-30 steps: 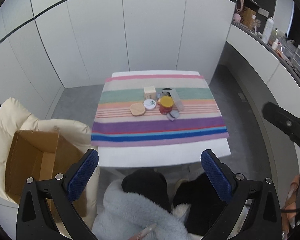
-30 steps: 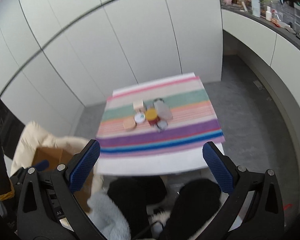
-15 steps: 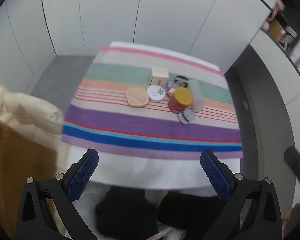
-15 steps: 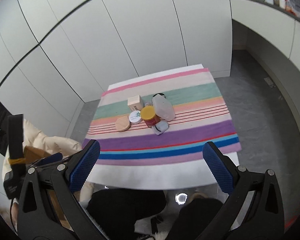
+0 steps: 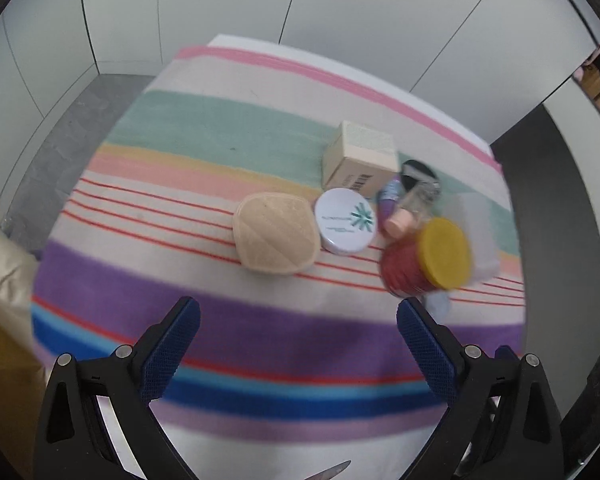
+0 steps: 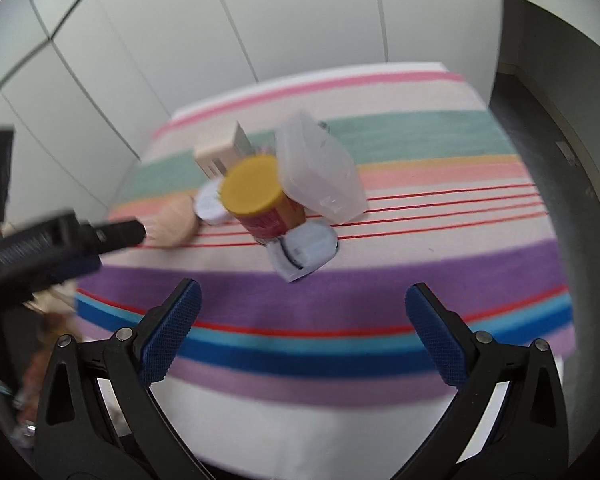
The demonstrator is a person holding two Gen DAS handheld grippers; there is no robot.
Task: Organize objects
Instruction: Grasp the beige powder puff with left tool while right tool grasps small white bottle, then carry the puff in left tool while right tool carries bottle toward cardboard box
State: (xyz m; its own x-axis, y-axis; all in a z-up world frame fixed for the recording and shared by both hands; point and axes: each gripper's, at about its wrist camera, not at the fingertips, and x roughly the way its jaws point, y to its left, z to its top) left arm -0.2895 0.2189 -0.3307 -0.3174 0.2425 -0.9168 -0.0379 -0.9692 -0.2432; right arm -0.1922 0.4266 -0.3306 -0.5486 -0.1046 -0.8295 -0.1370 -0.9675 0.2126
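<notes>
A cluster of small objects sits on a striped cloth [image 5: 220, 136] [image 6: 440, 152]. It holds a beige pad [image 5: 276, 234] [image 6: 176, 222], a white round tin [image 5: 346, 220] [image 6: 210, 204], a cream box [image 5: 360, 158] [image 6: 224, 152], a red jar with a yellow lid [image 5: 428, 260] [image 6: 260, 200], a clear plastic case [image 6: 320, 168] [image 5: 480, 232] and a small white-blue device [image 6: 308, 248]. My left gripper [image 5: 298, 334] is open, hovering above the purple stripe short of the pad. My right gripper [image 6: 300, 320] is open too, just short of the device.
White wall panels stand behind the table. Grey floor lies to the left [image 5: 60, 152] and right [image 6: 560, 128]. The left gripper's body [image 6: 48, 240] shows at the left of the right wrist view. A cream padded thing [image 5: 0, 280] is at the table's left.
Both grippers have moved forward and down toward the table; the objects now look much larger and closer. Both stay open and hold nothing.
</notes>
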